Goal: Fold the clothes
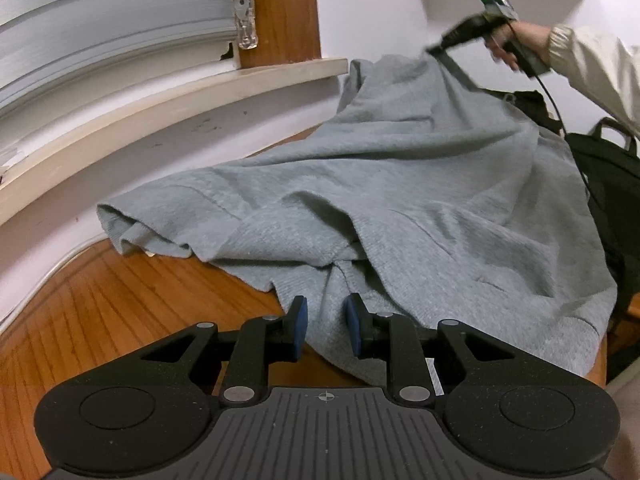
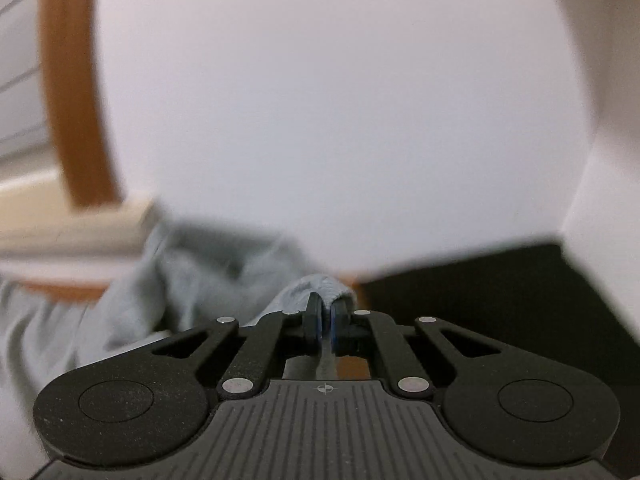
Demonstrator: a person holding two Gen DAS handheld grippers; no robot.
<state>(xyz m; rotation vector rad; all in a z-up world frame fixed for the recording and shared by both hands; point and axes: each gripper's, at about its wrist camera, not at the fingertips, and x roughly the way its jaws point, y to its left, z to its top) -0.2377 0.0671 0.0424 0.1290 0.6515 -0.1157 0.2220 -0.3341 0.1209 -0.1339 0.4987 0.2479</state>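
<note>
wooden table (image 1: 100, 300): ribbed planks | grey knit sweater (image 1: 400, 184): rumpled on table, one edge lifted | black bag (image 1: 608, 184): beside sweater | right gripper (image 2: 326, 320): clamped on sweater edge | left gripper (image 1: 326, 326): fingers apart, straddling hem

The right gripper (image 2: 326, 326) was clamped on a bunched fold of grey-blue garment (image 2: 316, 286), its jaws nearly together. More of the cloth trailed off, blurred, to the gripper's left. A white wall (image 2: 328, 100) filled the view ahead; a black surface (image 2: 500, 300) lay to the right.
</note>
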